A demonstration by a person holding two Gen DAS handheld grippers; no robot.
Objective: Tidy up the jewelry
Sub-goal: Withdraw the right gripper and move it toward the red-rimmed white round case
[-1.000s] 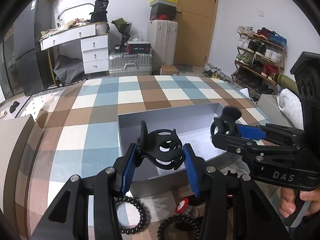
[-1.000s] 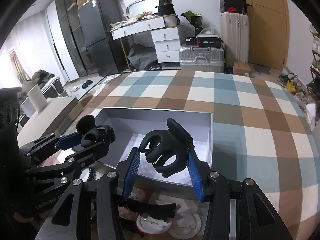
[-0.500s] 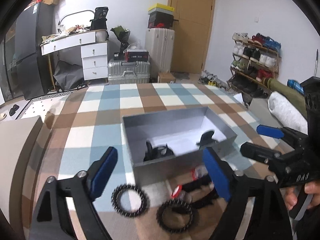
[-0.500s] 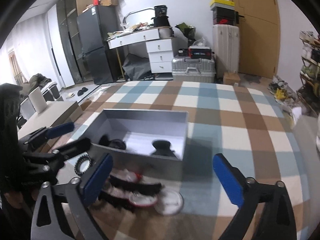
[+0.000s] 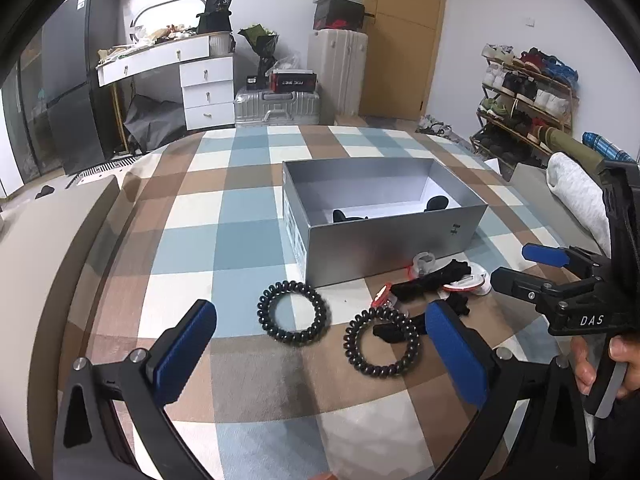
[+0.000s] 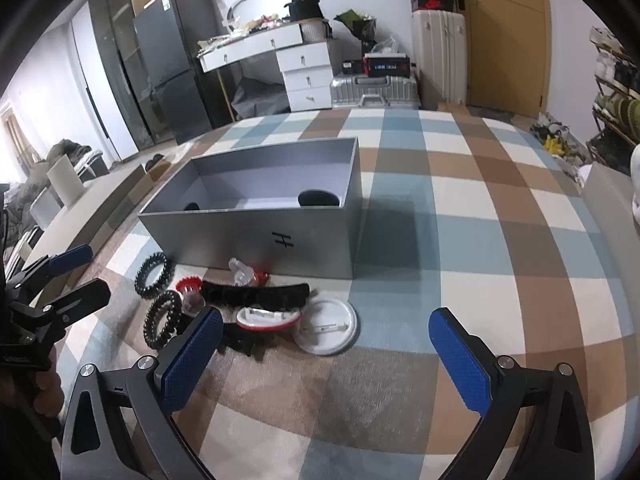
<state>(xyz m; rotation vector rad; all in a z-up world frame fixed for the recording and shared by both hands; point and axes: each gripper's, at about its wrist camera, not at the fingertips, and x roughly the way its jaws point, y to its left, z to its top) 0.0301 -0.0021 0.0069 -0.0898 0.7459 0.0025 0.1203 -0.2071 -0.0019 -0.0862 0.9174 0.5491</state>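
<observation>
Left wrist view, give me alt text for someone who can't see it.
Open left tongs hover empty above two black spiral hair ties on a checked cloth, beside a tangle of black and red accessories. Behind them stands a grey open box with black clips inside; the right tongs, also open, enter from the right.

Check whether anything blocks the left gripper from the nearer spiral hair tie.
Nothing visible does. The left gripper is open, and the spiral hair tie lies on bare checkered cloth just ahead, with only a black band touching its far side.
</observation>
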